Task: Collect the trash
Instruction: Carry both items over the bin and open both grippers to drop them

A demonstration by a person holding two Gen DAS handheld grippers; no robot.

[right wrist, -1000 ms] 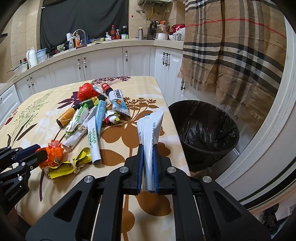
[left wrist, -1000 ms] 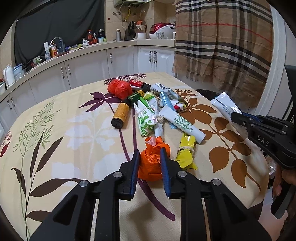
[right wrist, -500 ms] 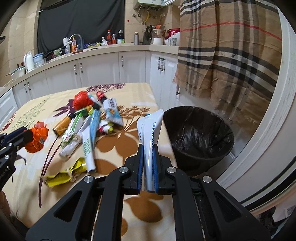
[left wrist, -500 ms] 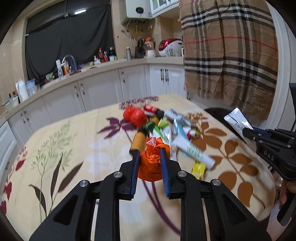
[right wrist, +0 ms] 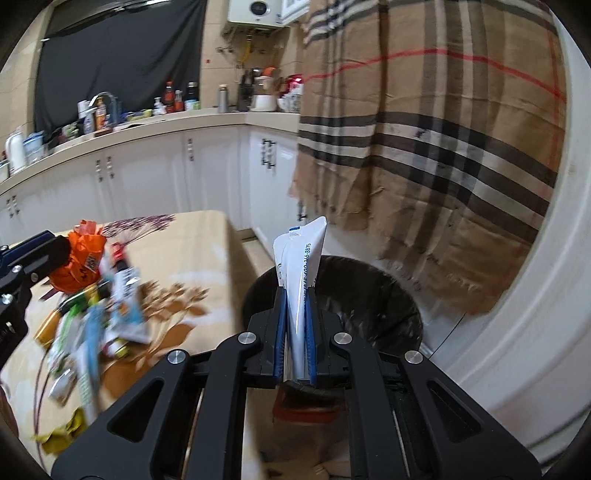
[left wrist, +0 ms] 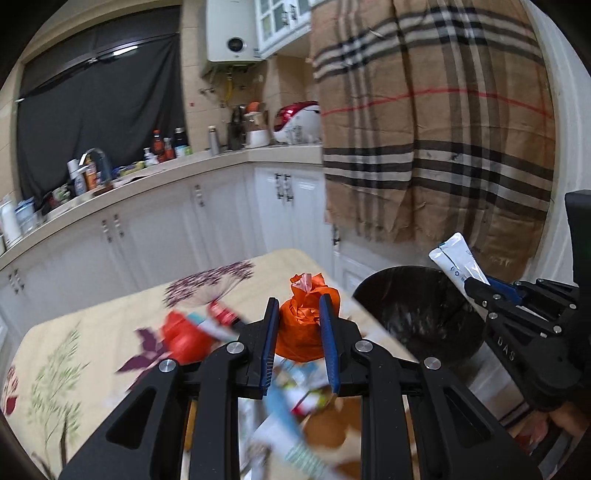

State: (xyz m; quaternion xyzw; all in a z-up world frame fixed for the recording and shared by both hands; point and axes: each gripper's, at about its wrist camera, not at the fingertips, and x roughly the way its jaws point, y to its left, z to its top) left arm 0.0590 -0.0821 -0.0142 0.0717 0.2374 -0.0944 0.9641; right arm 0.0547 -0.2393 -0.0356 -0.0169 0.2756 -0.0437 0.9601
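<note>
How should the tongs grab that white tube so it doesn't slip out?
Grip the white tube across its flat faces near the middle, coming from its cap end along its length. It is thin and flattened, so the pads close nearly shut on it, as the right tongs do now, above the black bin.

You're in a home kitchen. Evidence: white base cabinets [left wrist: 155, 236] w/ dark handles run under an L-shaped countertop [right wrist: 207, 117]. Sink faucet [left wrist: 96, 157] sits at the counter's left, w/ bottles [right wrist: 173, 96] and containers crowded beside it. Wall-mounted white water heater [left wrist: 231, 31] hangs above, pipes below it, on beige tile. Red-and-white appliance [left wrist: 299, 122] stands in the counter corner. Dark cloth [right wrist: 122, 55] covers the window area. Plaid cloth [right wrist: 424, 122] hangs at right. Table w/ leaf-print cloth [right wrist: 184, 251] stands beside a black-lined bin [right wrist: 373, 295].
</note>
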